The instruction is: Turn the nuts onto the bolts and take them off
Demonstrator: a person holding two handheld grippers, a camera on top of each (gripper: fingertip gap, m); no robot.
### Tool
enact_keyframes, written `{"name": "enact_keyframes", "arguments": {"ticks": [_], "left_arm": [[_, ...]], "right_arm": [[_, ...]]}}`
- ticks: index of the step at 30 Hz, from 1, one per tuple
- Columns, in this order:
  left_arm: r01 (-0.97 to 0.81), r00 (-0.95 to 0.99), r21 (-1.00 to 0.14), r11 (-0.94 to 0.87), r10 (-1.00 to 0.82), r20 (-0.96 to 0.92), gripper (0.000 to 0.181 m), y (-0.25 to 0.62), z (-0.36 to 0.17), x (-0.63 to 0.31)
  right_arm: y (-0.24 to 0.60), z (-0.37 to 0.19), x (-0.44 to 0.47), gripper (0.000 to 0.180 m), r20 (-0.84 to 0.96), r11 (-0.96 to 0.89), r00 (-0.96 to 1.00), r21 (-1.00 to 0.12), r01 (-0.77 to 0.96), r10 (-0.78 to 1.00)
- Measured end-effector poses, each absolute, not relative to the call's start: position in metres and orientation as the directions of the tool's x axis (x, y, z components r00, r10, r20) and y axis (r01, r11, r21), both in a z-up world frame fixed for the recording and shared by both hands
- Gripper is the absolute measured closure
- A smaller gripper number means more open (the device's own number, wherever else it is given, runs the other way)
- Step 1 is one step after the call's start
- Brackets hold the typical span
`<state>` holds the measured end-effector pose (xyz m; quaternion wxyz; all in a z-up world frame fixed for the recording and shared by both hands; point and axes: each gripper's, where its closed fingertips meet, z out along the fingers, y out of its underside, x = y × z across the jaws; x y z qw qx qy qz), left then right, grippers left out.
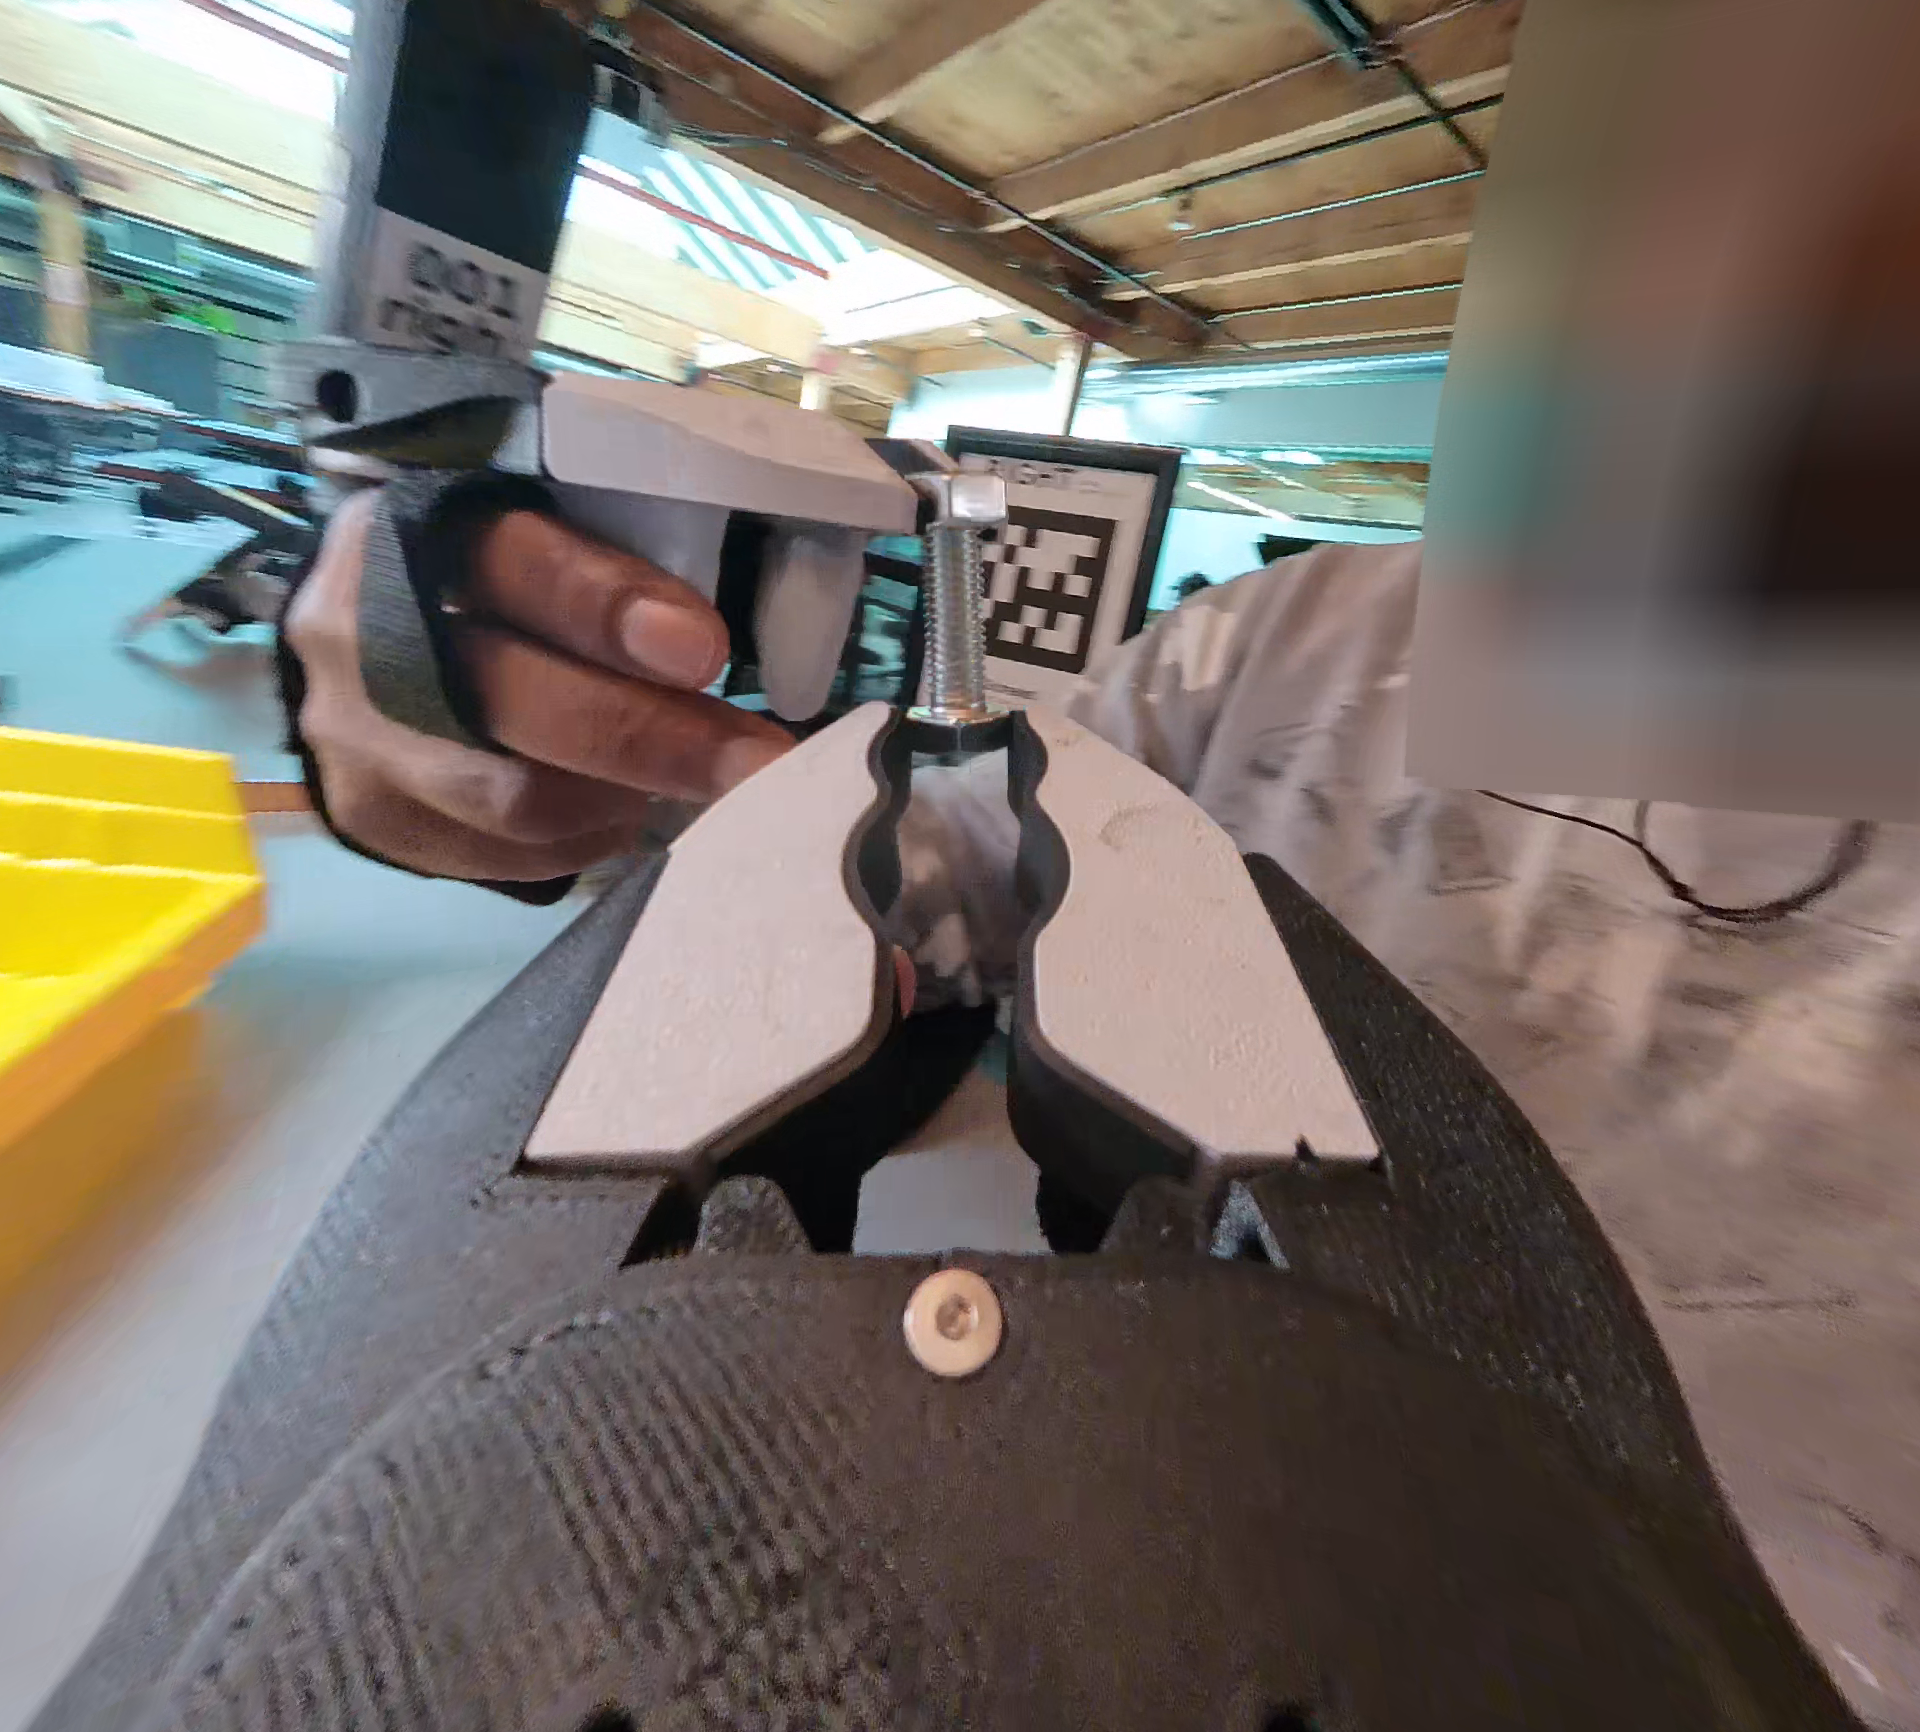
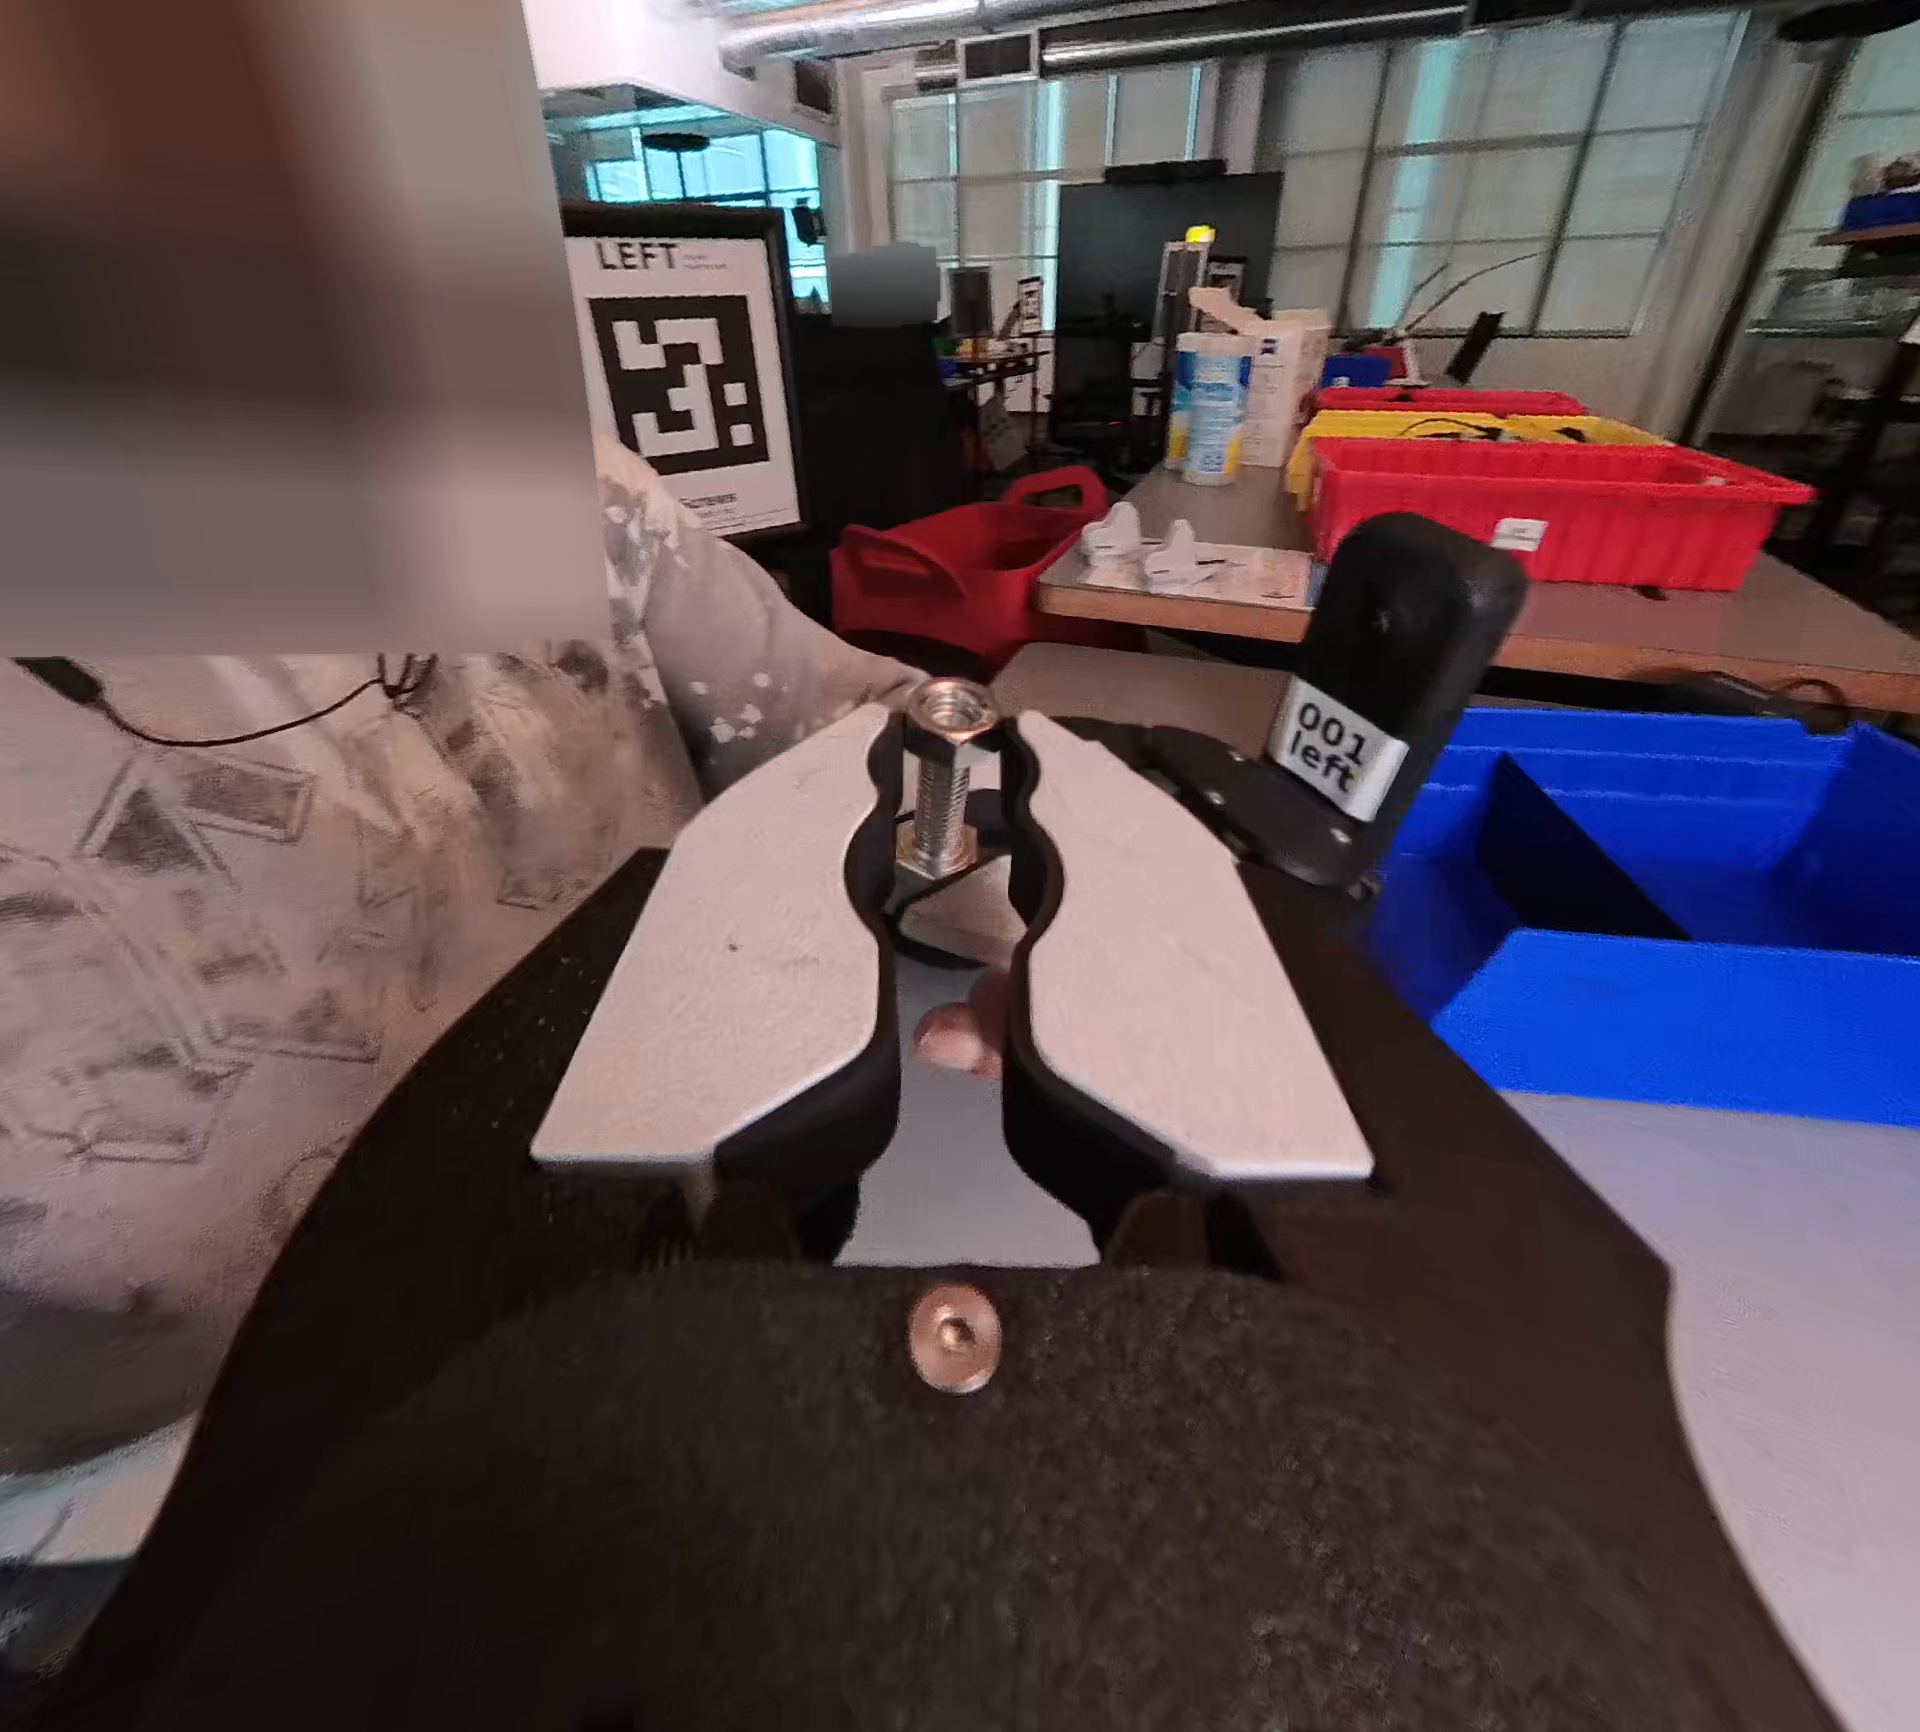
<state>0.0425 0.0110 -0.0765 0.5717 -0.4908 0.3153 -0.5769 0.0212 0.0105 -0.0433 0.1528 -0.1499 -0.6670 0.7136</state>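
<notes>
A silver bolt [image 1: 943, 612] stands upright between my two grippers, in the air above the table. My left gripper [image 1: 951, 732] is shut on the hex nut [image 1: 948, 735] at the bolt's lower end. My right gripper [image 1: 920, 493] comes in from the left of that view and is shut on the bolt's head [image 1: 975, 500]. In the right wrist view my right gripper [image 2: 948, 726] pinches the bolt's hex end [image 2: 943, 714]. The threaded shaft [image 2: 940, 794] runs back between the fingers to the nut [image 2: 935, 851]. The left gripper's body [image 2: 1382, 695] reaches in from the right.
A yellow bin [image 1: 104, 903] sits at the left on the grey table. A blue divided bin [image 2: 1662, 934] sits at the right. A farther table carries red [image 2: 1538, 508] and yellow bins. A red basket [image 2: 956, 560] stands beside it. The person's patterned shirt [image 1: 1558, 1007] is close behind the grippers. The tips of both grippers are at nearly the same place.
</notes>
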Motion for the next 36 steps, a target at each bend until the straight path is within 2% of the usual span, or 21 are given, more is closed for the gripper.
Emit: {"name": "enact_keyframes", "arguments": {"ticks": [4, 7, 13, 16, 20, 25, 31, 33, 36], "left_arm": [[0.322, 0.021, -0.929, -0.184, -0.979, 0.201, 0.162, -0.003, -0.079, 0.062], [0.318, 0.079, -0.937, -0.143, -0.981, 0.176, 0.162, 0.000, -0.077, 0.064], [0.344, 0.457, -0.938, 0.045, -0.881, 0.125, 0.162, 0.038, -0.066, 0.019], [0.272, 0.725, -0.952, 0.142, -0.680, 0.106, 0.162, 0.066, -0.069, -0.016], [0.157, 0.898, -0.969, 0.189, -0.435, 0.061, 0.162, 0.084, -0.079, -0.050], [0.079, 0.948, -0.977, 0.200, -0.317, 0.012, 0.162, 0.089, -0.083, -0.058], [0.068, 0.949, -0.972, 0.225, -0.314, -0.006, 0.162, 0.085, -0.079, -0.058], [0.077, 0.949, -0.968, 0.241, -0.314, -0.002, 0.162, 0.084, -0.076, -0.060], [0.072, 0.950, -0.967, 0.243, -0.311, -0.007, 0.162, 0.083, -0.075, -0.062]], "right_arm": [[-0.003, -0.045, 0.040, 0.163, -0.049, -0.074, -0.960, -0.997, 0.030, 0.275], [0.000, -0.043, 0.038, 0.162, -0.067, -0.093, -0.958, -0.995, 0.042, 0.280], [0.046, -0.028, 0.006, 0.153, -0.025, -0.113, -0.804, -0.992, -0.053, 0.594], [0.064, -0.030, -0.013, 0.148, 0.006, -0.055, -0.681, -0.996, -0.068, 0.733], [0.080, -0.035, -0.048, 0.146, 0.032, -0.004, -0.460, -0.997, -0.077, 0.887], [0.075, -0.047, -0.069, 0.147, 0.005, -0.019, -0.376, -0.998, -0.060, 0.926], [0.078, -0.044, -0.067, 0.151, -0.044, -0.078, -0.405, -0.995, -0.069, 0.913], [0.083, -0.042, -0.065, 0.159, -0.042, -0.080, -0.395, -0.994, -0.080, 0.918], [0.089, -0.038, -0.061, 0.158, -0.043, -0.084, -0.388, -0.992, -0.090, 0.921]]}}
